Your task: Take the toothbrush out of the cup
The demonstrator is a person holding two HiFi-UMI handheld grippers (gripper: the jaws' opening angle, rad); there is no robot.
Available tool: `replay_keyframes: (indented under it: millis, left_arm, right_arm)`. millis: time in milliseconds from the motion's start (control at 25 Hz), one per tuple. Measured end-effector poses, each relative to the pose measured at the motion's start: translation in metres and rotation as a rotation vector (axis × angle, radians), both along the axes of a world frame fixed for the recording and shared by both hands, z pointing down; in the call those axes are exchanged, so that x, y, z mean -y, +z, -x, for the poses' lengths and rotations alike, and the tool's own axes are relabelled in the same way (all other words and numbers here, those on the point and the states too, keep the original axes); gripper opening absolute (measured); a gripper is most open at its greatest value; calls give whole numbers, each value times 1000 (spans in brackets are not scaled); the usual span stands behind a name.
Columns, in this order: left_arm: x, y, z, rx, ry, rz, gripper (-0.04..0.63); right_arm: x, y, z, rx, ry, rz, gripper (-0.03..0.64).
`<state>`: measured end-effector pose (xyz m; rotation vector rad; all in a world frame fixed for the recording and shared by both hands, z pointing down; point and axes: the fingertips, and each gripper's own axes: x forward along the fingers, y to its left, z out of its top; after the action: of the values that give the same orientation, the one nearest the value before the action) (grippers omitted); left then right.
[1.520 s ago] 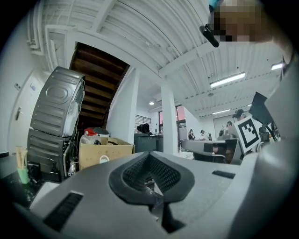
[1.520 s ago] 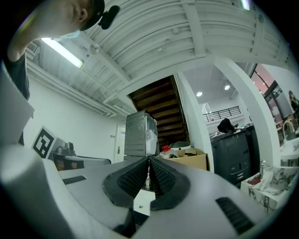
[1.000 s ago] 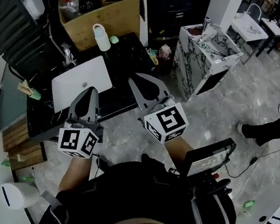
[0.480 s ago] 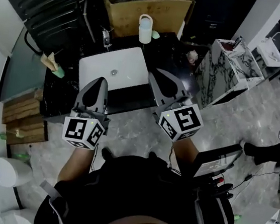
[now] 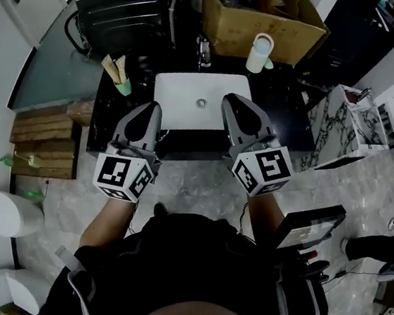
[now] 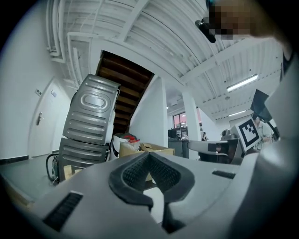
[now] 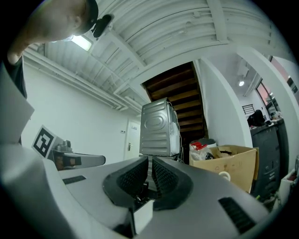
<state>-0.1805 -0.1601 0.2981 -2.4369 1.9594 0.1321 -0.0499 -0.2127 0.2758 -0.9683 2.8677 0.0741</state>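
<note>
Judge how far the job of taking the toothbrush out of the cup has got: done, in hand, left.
Done: nothing yet; what looks like the toothbrush stands in the green cup on the counter, left of the sink. In hand: nothing; the left gripper and the right gripper are both shut and empty, near the counter's front edge. Left: reach the cup, grip the toothbrush, lift it out.

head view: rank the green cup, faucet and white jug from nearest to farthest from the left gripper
1. green cup, just left of the left gripper, beside the white sink.
2. faucet, behind the sink, up and to the right.
3. white jug, farther right, against the cardboard box.
</note>
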Motion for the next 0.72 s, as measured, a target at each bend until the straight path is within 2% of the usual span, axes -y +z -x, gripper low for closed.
replay_keyframes:
  millis: [440,720]
  left_arm:
    - [-9,15,135,-7,-123,27,6]
    - [-10,25,198,-9,-155,25,6]
  right_arm:
    - [3,1,122,4,-73,-12,52]
    - [7,13,188,-13,-83,3,92]
